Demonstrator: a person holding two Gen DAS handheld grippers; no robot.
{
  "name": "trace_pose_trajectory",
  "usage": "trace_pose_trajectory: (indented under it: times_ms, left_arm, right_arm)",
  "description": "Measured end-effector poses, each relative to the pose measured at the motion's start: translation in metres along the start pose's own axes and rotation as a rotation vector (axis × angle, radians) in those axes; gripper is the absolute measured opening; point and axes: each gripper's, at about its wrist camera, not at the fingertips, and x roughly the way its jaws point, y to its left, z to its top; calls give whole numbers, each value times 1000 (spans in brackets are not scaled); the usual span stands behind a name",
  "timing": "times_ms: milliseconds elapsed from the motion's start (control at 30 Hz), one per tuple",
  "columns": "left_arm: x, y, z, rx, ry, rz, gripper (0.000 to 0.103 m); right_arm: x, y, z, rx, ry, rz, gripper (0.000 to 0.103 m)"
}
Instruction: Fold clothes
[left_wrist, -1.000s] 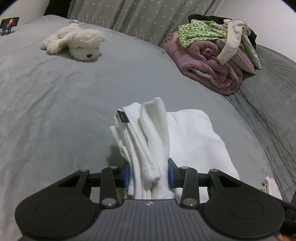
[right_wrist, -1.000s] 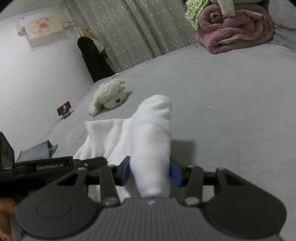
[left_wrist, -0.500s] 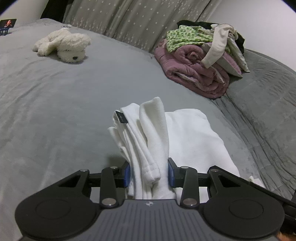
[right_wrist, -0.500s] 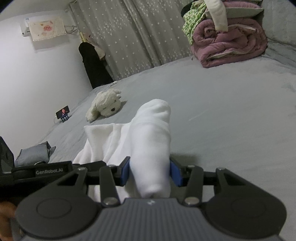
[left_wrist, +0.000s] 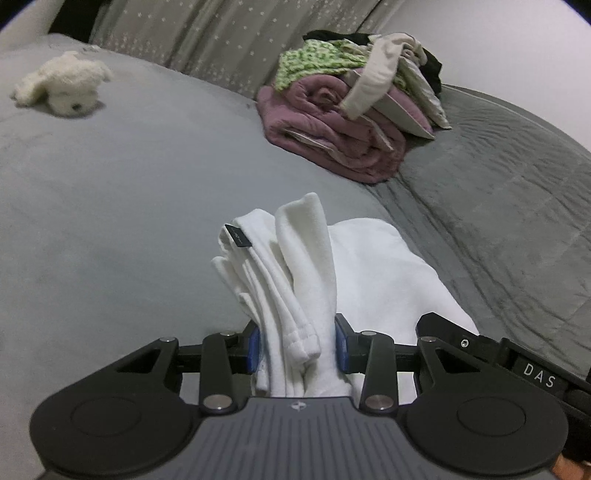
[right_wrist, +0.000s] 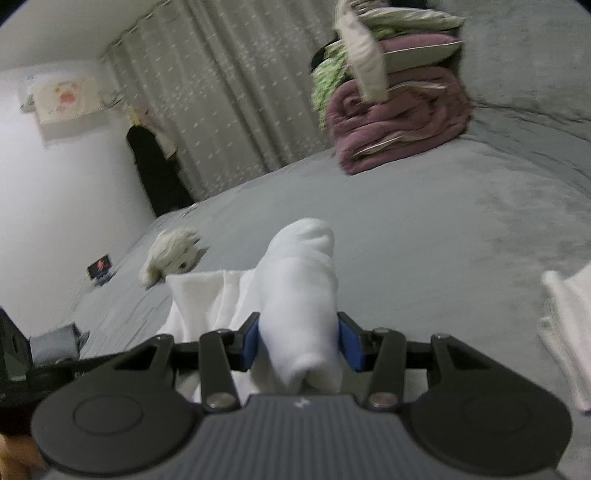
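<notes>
Bed: a wide grey bedspread, smooth and plush; it is the surface for everything here.
White garment: white garment bunched in layered folds on the bed's near part, a small dark tag on its left edge; the rest spreads flat toward the right.
Left gripper: left gripper, its blue-padded jaws pinching the stacked edges of the white garment.
Right gripper: right gripper, its jaws pressed on a rolled end of the same garment; this view is motion-blurred.
Pile: a rolled mauve blanket at the far side of the bed, with green-patterned, cream and black clothes heaped on top.
Quilt: a darker grey quilted cover on the bed beside the blanket.
Toy: a white plush dog lying on the bed, well apart from the garment.
Folded cloth: another white piece on the bed, seen at the right edge of the right wrist view.
Room: grey patterned curtains behind the bed, a white wall, and a small phone on a stand near the bed's far edge.
</notes>
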Motion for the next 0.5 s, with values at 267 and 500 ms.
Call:
trace_pose_trajectory:
  times_ms: [267,500]
  left_arm:
    - [41,-65,-24,14,34,-72,36]
    - [70,-115,-45,23,81,-140,36]
  right_arm:
    - [-40,-72,8,86,-76,-107,43]
    - [-70,-129,14,146,-128,-183,43]
